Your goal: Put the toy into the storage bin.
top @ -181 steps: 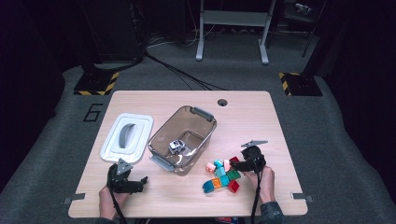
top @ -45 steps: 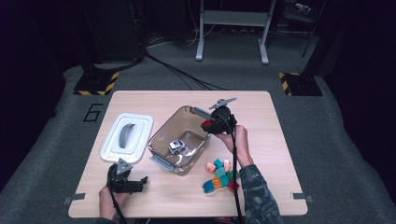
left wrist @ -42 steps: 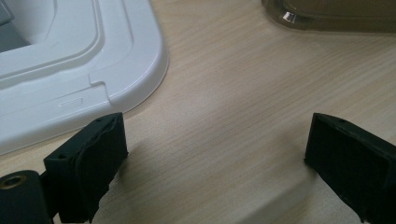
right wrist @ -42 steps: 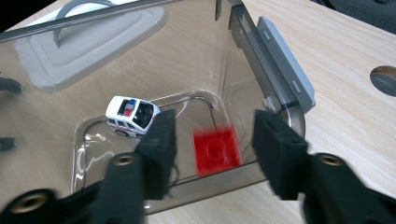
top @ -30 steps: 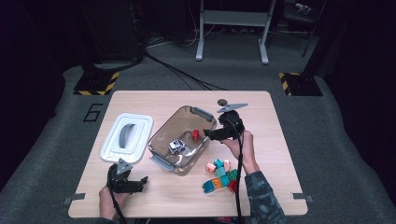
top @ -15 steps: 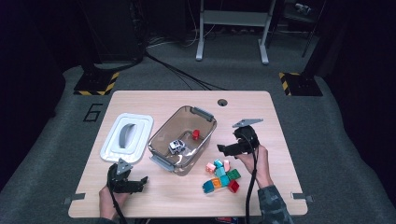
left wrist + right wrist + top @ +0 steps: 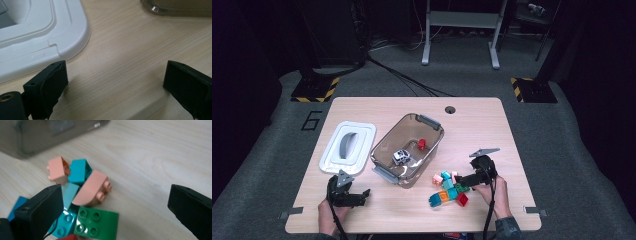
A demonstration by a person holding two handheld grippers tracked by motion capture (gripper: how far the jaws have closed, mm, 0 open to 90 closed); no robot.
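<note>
Between spread fingers (image 7: 40, 212) — pink brick (image 7: 93, 188).

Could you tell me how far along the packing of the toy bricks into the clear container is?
Done: a red brick and a small toy car lie in the clear plastic container. In hand: the right gripper, jaws just opened and empty, hangs over the pile of coloured bricks. Left: that pile, then the white lid.
</note>
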